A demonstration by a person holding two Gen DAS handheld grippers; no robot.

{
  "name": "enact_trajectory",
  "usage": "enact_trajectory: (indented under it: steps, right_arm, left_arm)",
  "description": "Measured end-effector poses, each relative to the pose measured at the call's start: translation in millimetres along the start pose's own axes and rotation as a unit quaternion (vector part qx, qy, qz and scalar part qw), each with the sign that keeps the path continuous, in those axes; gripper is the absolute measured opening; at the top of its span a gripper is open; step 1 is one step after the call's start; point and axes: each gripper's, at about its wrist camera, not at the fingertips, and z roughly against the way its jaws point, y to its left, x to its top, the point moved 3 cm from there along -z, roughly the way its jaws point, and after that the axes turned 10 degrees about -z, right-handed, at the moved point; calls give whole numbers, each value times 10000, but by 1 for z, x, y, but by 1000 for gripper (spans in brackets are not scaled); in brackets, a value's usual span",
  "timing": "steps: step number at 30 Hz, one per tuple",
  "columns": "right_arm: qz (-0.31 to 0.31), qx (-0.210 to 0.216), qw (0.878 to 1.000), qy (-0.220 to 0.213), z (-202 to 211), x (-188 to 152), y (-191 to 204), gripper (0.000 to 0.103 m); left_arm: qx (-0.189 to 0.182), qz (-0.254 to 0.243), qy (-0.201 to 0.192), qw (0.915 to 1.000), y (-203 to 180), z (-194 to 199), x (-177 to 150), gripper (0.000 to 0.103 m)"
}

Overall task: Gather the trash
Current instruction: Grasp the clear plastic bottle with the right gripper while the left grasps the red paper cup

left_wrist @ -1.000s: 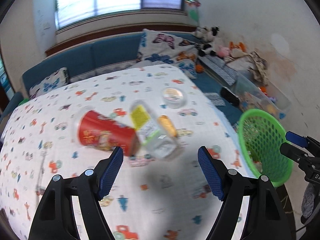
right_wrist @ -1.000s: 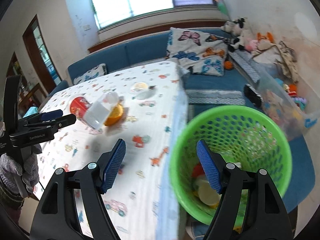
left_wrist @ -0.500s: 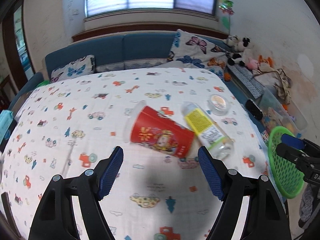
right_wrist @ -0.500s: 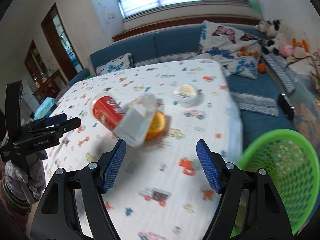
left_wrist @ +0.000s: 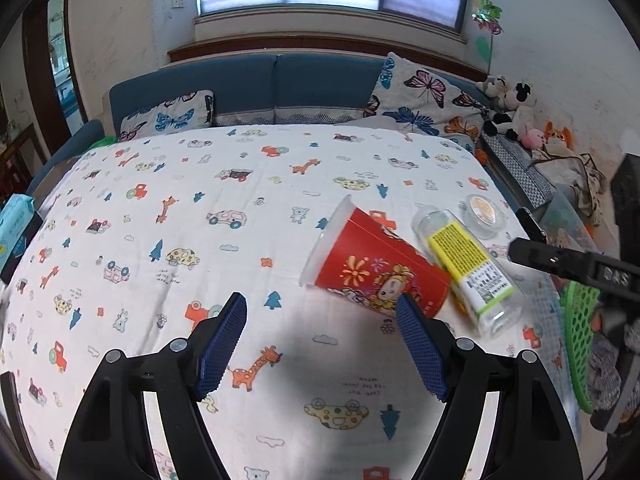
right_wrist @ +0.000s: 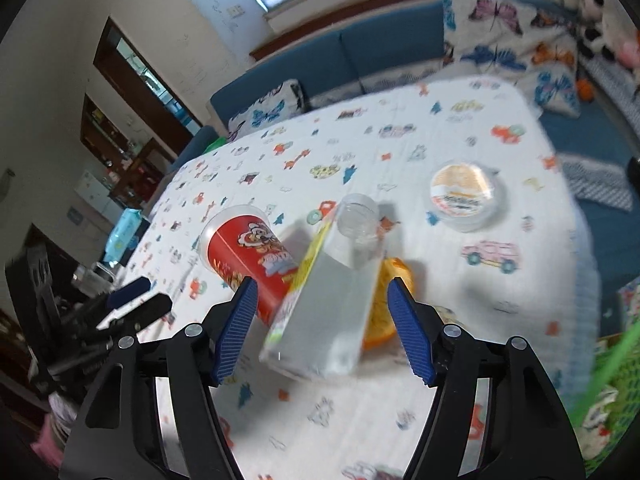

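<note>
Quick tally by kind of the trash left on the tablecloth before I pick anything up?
Red paper cup, lying on its side: 1
Clear bottle with yellow label, lying down: 1
Small round clear tub with orange lid: 1
Orange item behind the bottle, mostly hidden, kind unclear: 1
Total: 4

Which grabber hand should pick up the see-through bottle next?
The right gripper, I think. The clear bottle already lies between its closing jaws, not yet pinched. The left gripper hangs open over bare tablecloth, with the red cup lying before the bottle.
</note>
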Motion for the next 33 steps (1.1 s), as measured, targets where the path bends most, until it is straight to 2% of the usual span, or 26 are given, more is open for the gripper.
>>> enact_trajectory:
  steps: [7,11,26,29,33]
  right_arm:
    - [-481,303,9977,372,-23,11,-16,67]
    - [-540,279,9971,459,-31,10,-20,67]
    - [-1165,808,9859,889,-58,12,-38,67]
    - [-1278,934,9831,924,-59,11,-41,61]
    - [-1289,997,9827,881,-53,10,-42,60]
  left_arm:
    - [-1,27,72,10000,4,-11,1,74]
    - [-15,24,111,9999,4,-16,1,74]
    - [-76,14,153,9999,2,-23,5,75]
    - [-97,62,192,9997,2,-26,6,75]
    - [-140,172,245,9995,1,-30,9,76]
